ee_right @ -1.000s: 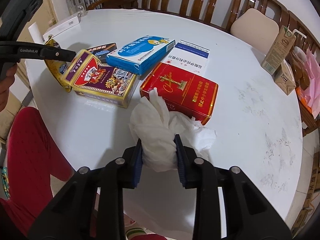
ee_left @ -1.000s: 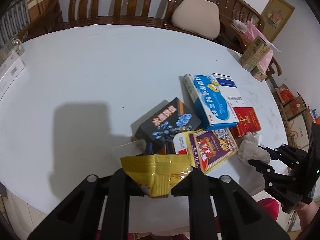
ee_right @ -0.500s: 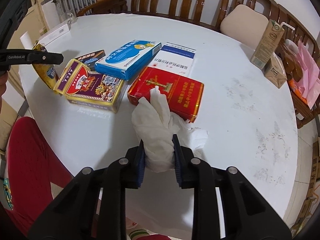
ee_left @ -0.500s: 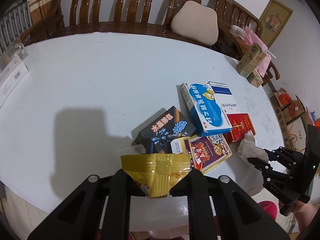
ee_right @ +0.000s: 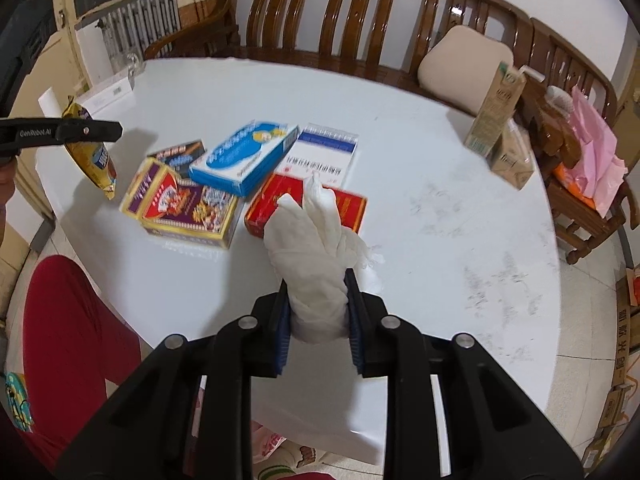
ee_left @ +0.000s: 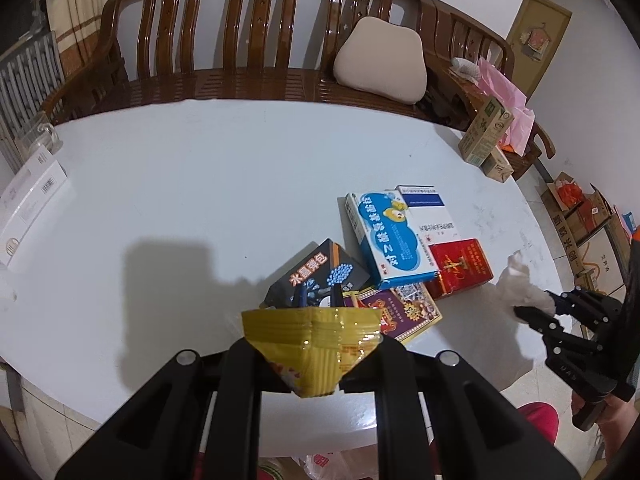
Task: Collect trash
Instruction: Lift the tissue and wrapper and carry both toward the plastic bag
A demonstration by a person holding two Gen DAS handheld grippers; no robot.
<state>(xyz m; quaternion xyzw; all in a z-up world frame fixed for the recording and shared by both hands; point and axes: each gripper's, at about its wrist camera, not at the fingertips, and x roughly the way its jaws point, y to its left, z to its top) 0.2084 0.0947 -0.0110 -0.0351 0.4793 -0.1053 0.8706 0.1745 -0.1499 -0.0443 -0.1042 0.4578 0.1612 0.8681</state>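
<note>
My left gripper (ee_left: 314, 354) is shut on a crumpled yellow snack wrapper (ee_left: 316, 340), held in the air above the white round table (ee_left: 180, 184). In the right wrist view that wrapper (ee_right: 94, 162) hangs from the left gripper (ee_right: 86, 131) at the far left. A wad of white tissue (ee_right: 316, 256) is clamped in my right gripper (ee_right: 316, 308), lifted off the tabletop. The left wrist view has the tissue (ee_left: 524, 288) and right gripper (ee_left: 536, 308) at the right edge.
Several boxes lie together on the table: a blue one (ee_right: 244, 156), a red one (ee_right: 348, 208), a purple-and-gold one (ee_right: 184, 204), a black one (ee_left: 316, 276), a white one (ee_right: 320, 152). Drink cartons (ee_right: 496, 112) stand far right. A wooden bench (ee_left: 240, 40) runs behind. A person's red-clad leg (ee_right: 72, 340) is below the table edge.
Both grippers have risen with their loads. The wrapper and the tissue now hang higher above the table, and the boxes look smaller and farther away.
</note>
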